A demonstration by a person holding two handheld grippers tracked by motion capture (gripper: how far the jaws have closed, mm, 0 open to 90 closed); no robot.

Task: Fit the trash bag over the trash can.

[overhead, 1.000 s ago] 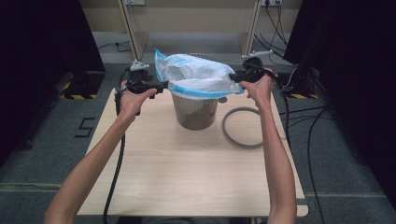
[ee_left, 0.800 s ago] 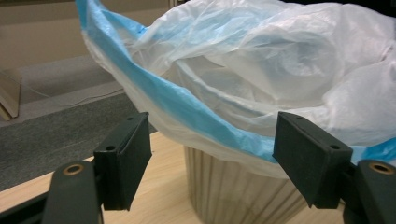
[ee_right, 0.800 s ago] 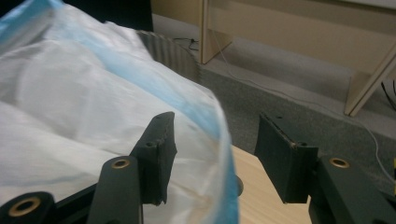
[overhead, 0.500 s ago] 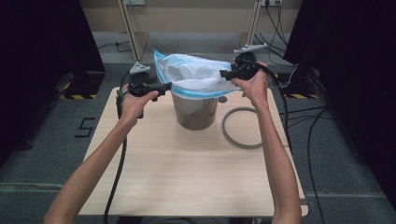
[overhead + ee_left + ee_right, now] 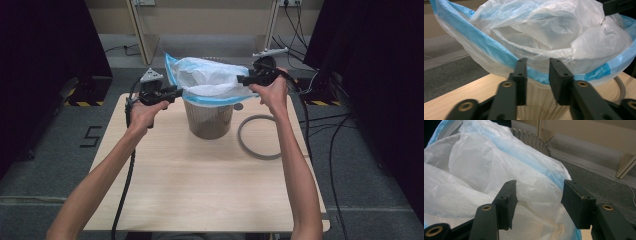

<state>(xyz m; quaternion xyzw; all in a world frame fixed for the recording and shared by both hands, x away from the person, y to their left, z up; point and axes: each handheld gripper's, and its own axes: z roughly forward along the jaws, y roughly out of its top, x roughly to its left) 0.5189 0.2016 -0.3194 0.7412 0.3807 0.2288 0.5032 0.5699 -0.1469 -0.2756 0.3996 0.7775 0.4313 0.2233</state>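
Note:
A white plastic bag (image 5: 210, 77) with a blue hem is draped over the mouth of a ribbed round bin (image 5: 210, 120) at the back of the table. My left gripper (image 5: 177, 91) is at the bag's left edge. In the left gripper view its jaws (image 5: 540, 72) stand a little apart, level with the blue hem of the bag (image 5: 544, 32), with the bin (image 5: 536, 100) below. My right gripper (image 5: 241, 79) is at the bag's right top edge. Its jaws (image 5: 539, 195) are wide open over the bag's film (image 5: 474, 170), with the bin's rim (image 5: 531, 138) beyond.
A grey ring (image 5: 260, 156) lies flat on the light wooden table (image 5: 200, 200), right of the bin. Cables trail from both grippers over the table's edges. Grey carpet and dark curtains surround the table, and wooden furniture legs stand behind it.
My right gripper has shifted a little to the left, in over the bag's right edge. The left gripper has hardly moved.

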